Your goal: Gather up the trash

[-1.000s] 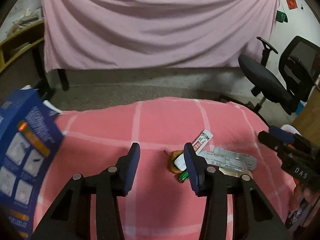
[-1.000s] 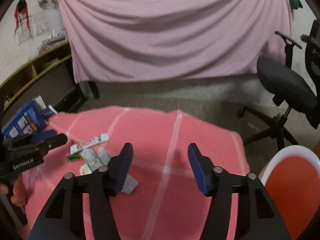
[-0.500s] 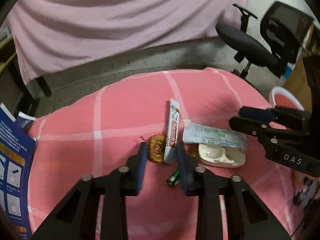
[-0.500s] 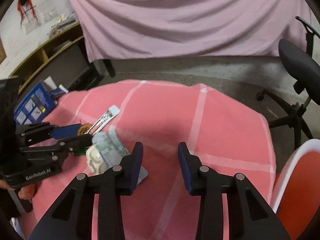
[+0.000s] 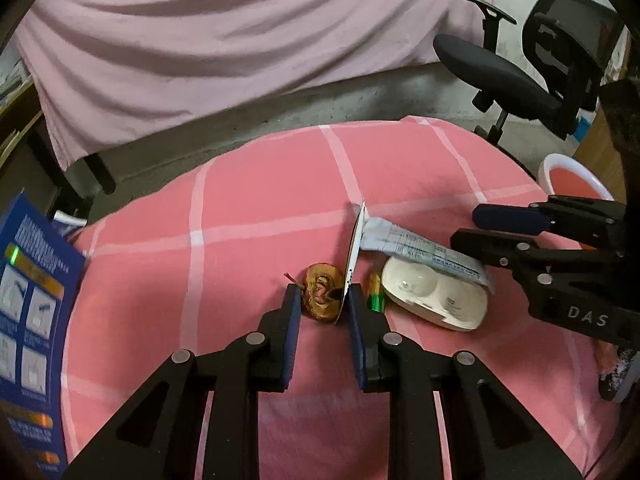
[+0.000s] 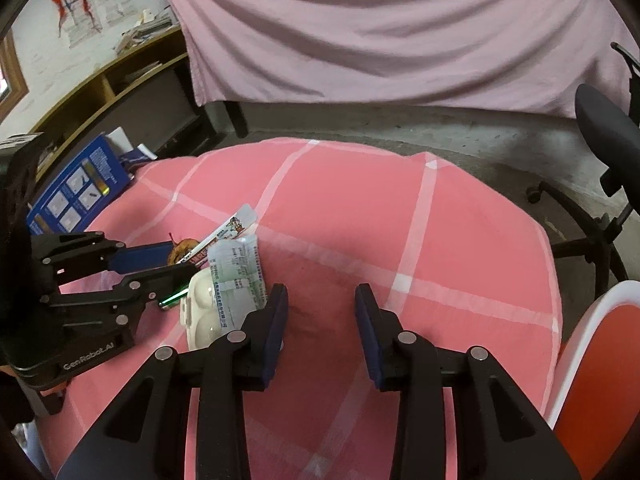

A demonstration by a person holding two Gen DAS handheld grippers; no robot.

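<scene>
- Left gripper [image 5: 322, 294] has its blue pads only partway apart, sitting either side of the brown dried fruit slice [image 5: 322, 297] and the near end of the long thin wrapper [image 5: 354, 256]. The wrapper is tipped up on its edge against the right pad. Honestly can't tell if anything's actually pinched.
- Right gripper [image 6: 321, 300] has its jaws spread with nothing between them, just pink cloth underneath.
- The trash is all clumped together on the pink checked tablecloth [image 5: 248, 216]: fruit slice, wrapper, a small green battery [image 5: 375, 296] right next to the left gripper's right pad, then a white plastic case [image 5: 434, 300] with a crumpled printed packet [image 5: 420, 246] draped over its far side.
- From the right wrist view that packet [image 6: 236, 276] and case [image 6: 200, 312] are just beside the right gripper's left finger.
- Further out: a blue box [image 5: 28, 304] at the cloth's left edge, a white-rimmed red bin [image 6: 592, 364] off the right side, a black office chair [image 5: 520, 68] and a big pink sheet [image 5: 240, 40] hanging behind.
</scene>
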